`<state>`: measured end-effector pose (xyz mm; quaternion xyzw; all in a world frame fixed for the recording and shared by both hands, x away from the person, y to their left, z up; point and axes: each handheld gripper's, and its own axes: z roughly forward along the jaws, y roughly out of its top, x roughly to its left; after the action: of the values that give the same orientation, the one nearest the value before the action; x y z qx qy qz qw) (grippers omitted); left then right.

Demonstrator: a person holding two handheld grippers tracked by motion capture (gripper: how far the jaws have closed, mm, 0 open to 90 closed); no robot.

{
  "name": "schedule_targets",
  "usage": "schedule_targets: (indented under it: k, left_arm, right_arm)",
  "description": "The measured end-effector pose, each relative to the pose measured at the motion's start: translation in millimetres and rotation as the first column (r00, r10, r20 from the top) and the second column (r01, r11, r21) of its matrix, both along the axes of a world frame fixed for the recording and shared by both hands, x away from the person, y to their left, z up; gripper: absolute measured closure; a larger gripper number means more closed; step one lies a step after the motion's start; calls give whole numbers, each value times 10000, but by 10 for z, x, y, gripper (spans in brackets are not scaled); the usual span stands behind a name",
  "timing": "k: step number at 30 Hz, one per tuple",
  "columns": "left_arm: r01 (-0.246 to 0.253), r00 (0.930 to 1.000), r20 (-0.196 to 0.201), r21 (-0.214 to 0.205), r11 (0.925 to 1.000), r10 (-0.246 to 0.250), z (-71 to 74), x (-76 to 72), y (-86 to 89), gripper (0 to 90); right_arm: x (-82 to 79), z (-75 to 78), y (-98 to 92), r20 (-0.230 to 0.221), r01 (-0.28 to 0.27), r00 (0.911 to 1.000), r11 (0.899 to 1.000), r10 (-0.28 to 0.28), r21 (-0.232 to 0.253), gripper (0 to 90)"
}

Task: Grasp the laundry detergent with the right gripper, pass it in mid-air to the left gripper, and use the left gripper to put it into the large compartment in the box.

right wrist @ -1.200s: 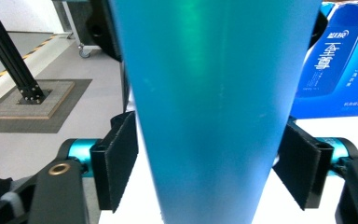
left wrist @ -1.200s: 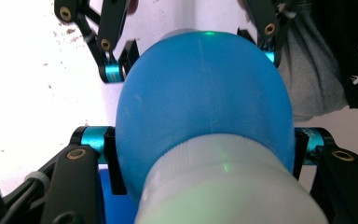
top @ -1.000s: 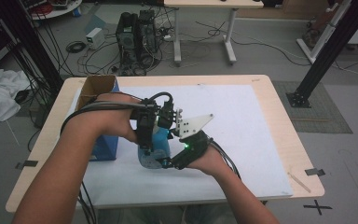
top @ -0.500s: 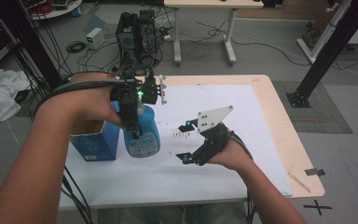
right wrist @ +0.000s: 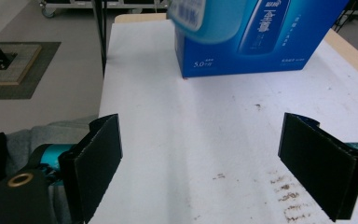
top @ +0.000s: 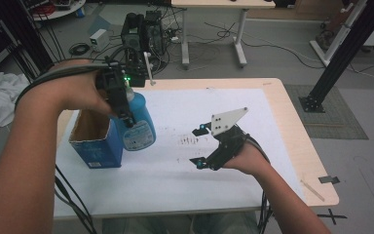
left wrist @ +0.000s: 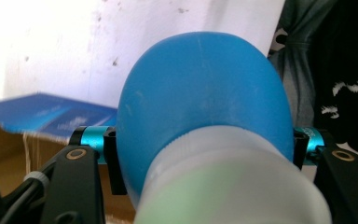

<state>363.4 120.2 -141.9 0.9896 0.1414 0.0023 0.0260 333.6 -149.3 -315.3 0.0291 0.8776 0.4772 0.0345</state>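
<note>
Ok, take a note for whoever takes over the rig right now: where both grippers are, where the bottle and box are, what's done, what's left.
Left gripper: shut on the blue bottle, held lifted next to the open blue box.
Right gripper: jaws just opened wide, nothing between them, hovering over the white sheet to the right of the bottle.
Done: bottle is gripped and off the table; the right gripper is clear of it.
Left, most likely: bring the bottle over the box's open top, lower it in, release.
</note>
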Motion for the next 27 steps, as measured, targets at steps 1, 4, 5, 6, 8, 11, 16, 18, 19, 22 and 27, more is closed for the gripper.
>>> schedule_targets:
  k: [1,4,5,6,8,11,16,18,19,22,27]
  left_arm:
    - [-158,9999,-17,-6,9999,158,18,12,37,383]
    - [-645,9979,0,0,9979,645,74,54,150,383]
    - [-791,9969,45,-35,9969,791,88,64,185,383]
    - [-930,9956,71,-7,9957,930,105,75,222,383]
    - [-1123,9936,150,52,9937,1122,135,106,288,383]
    - [-1428,9897,136,48,9897,1427,174,147,380,383]
    - [-2039,9789,186,90,9790,2037,233,200,506,383]
    - [-2110,9775,84,228,9772,2109,258,224,542,383]
    - [-2181,9759,23,222,9757,2181,266,236,560,383]
    - [-2344,9721,71,208,9719,2343,280,267,609,383]
    - [-2697,9629,62,73,9629,2697,314,333,740,383]
  right_arm:
    - [-8,-8,3,-46,103,9999,9999,-103,-48,127]
    - [-6,-24,-8,-87,72,9999,10000,-73,-64,127]
    - [-6,-24,-8,-87,72,9999,10000,-73,-64,127]
    - [-12,-23,-15,-192,124,9997,9999,-125,-101,127]
    - [0,-27,-29,-108,76,9999,9999,-77,-116,127]
    - [-1,-43,-42,-119,96,9999,9999,-97,-100,127]
    - [6,-82,-49,-184,79,9998,9999,-81,-112,127]
    - [8,-97,-49,-194,59,9998,9998,-63,-190,127]
    - [4,-107,-45,-257,60,9996,9998,-64,-179,127]
    - [12,-133,-38,-302,-21,9995,9998,15,-222,127]
    - [35,-170,-28,-363,19,9993,9997,-28,-244,127]
